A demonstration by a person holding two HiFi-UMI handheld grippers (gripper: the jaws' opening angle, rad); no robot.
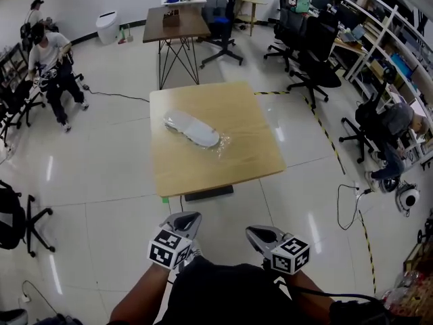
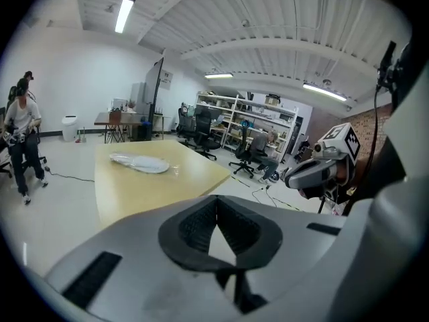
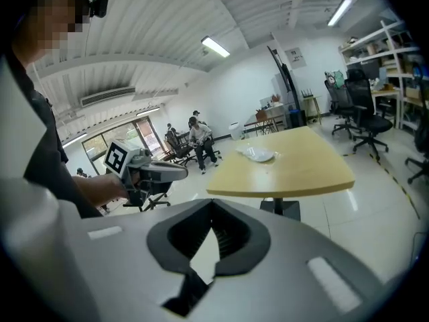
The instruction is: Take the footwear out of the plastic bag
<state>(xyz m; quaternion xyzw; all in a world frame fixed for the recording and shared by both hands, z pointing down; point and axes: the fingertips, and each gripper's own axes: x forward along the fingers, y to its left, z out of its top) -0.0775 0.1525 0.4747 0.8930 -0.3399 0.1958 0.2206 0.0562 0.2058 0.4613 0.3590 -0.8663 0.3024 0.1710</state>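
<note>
A clear plastic bag [image 1: 192,128] with white footwear inside lies flat on the wooden table [image 1: 237,154], left of its middle. In the head view both grippers are held low by the person's body, well short of the table's near edge. My left gripper [image 1: 187,218] is shut and empty. So is my right gripper [image 1: 256,233]. The left gripper view has its shut jaws in front, the bag [image 2: 140,163] far off on the table [image 2: 174,183], and the right gripper [image 2: 314,174] alongside. The right gripper view shows the bag [image 3: 258,154] on the table [image 3: 301,170] and the left gripper [image 3: 153,172].
Glossy white floor lies between me and the table. Office chairs [image 1: 314,73] and shelves [image 1: 379,39] stand at the right, a darker table [image 1: 174,24] behind. A seated person [image 1: 51,63] is at far left, another [image 1: 396,131] at the right. A cable [image 1: 352,208] and floor tape [image 1: 325,131] run at the right.
</note>
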